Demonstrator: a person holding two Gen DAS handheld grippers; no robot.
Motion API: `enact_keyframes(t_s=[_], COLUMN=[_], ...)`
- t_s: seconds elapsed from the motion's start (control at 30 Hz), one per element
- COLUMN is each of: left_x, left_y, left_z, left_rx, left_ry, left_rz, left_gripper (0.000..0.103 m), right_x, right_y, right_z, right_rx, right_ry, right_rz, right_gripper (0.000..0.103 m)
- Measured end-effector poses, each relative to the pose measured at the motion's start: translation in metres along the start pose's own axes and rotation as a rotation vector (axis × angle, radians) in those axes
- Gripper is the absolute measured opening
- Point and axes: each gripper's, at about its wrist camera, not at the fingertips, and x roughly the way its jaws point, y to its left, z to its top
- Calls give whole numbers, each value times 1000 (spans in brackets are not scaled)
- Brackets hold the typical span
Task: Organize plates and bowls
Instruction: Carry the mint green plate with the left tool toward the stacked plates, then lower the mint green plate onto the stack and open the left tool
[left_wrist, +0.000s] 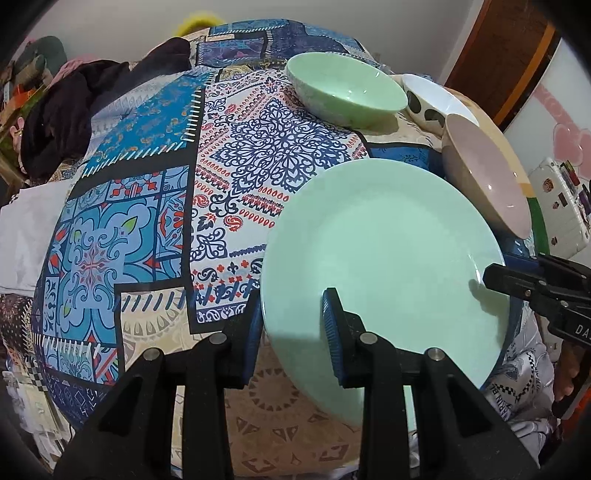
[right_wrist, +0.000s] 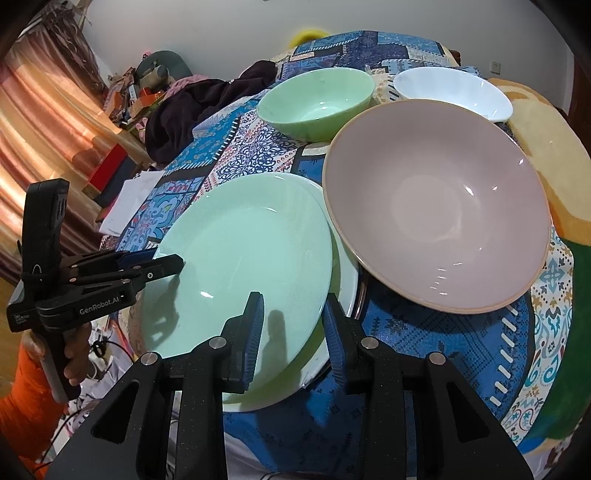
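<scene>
A pale green plate lies on top of a lighter plate, overhanging the near table edge. My left gripper straddles its left rim, jaws apart, one finger on the plate's face and the other outside the edge. My right gripper straddles the opposite rim the same way, open. A large mauve bowl leans tilted just beyond the plates. Farther back stand a green bowl and a white bowl with dark spots outside.
A patterned blue patchwork cloth covers the table. Dark clothing is heaped at the far left. White paper hangs off the left edge. A person's hand holds the left gripper's handle. Curtains and clutter stand beyond.
</scene>
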Motion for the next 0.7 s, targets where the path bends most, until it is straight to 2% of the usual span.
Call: enact_keyframes(t_s=[0.13,0.2,0.4,0.57,0.7], left_x=[-1,-5,-29,-53,-69], left_y=[1,1,1,-11,-27], left_z=[0,0,2,9,18], left_rx=[2,5,17,53,89], left_ry=[0,-9,-81,-156,-210], left_rz=[2,6,33,45,27], left_gripper=[31,37,47,53,62], right_x=[-1,-3,-14,-30,-49], right_y=[2,4,7,5,2], right_z=[-2,-3,-3,-2,4], right_rx=[-14,-25,-73,-79,-82], right_ry=[-6,-10,-39,-72,-125], right_rz=[-18,-31,-98,-106,-127], right_gripper=[28,28,28,28,29])
